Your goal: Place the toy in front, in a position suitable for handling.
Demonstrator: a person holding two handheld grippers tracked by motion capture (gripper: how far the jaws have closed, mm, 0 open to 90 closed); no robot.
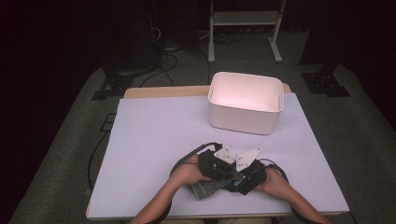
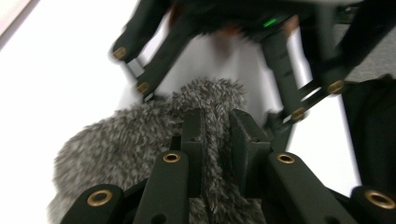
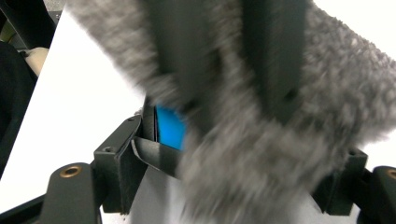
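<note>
Grey fuzzy cloth held between both tongs at the near edge of the counter

We hold the cloth low at the near middle: the left tongs are pinched narrow on its pile, the right tongs stand wide with cloth between them. The white bin lies far and slightly right.

Both hands low, close together near table edge; left tool pinched closed; right tool spread wide.
</note>
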